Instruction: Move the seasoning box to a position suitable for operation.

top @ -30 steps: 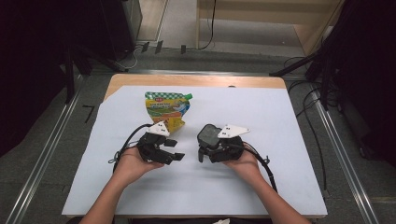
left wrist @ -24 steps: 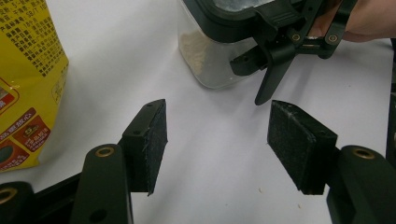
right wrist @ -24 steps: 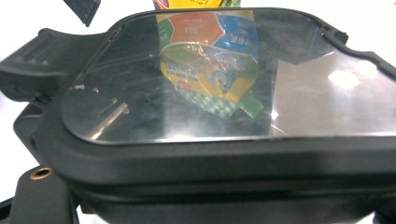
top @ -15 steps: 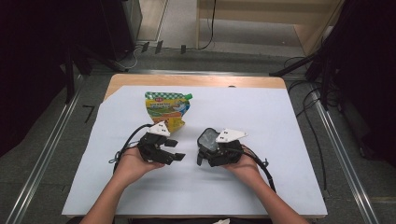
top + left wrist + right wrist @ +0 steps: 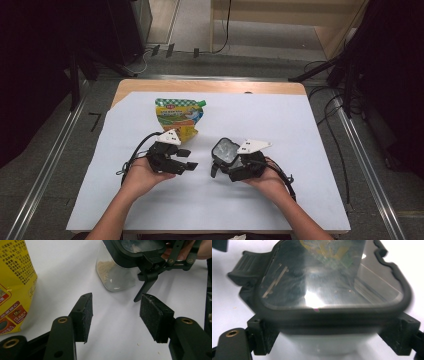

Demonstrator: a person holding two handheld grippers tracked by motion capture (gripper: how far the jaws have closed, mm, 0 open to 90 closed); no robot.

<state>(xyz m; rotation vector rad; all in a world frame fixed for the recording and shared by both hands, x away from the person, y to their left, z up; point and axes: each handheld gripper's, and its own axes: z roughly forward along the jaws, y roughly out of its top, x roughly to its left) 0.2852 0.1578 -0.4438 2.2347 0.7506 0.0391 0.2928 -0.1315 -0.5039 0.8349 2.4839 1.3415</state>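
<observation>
A clear plastic container (image 5: pixel 225 150) with a black-rimmed lid and a side latch lies tilted on the white sheet. My right gripper (image 5: pixel 227 165) is shut on it, and in the right gripper view both pads (image 5: pixel 265 337) press the container (image 5: pixel 332 302) just below the lid rim. My left gripper (image 5: pixel 189 159) rests a short way left of it, pointing at the container (image 5: pixel 115 275). Its jaws have just been closing, but they stand open (image 5: pixel 116 307) with nothing between them. A yellow stand-up pouch (image 5: pixel 177 117) stands just behind the left gripper, and its printed side (image 5: pixel 12 277) is close by.
A white sheet (image 5: pixel 310 150) covers most of a wooden table, with bare wood along the far edge. Metal rails run along both sides on the floor. Cables and dark equipment lie beyond the table.
The right gripper with the container has shifted slightly toward the near edge. The left hand has stayed put.
</observation>
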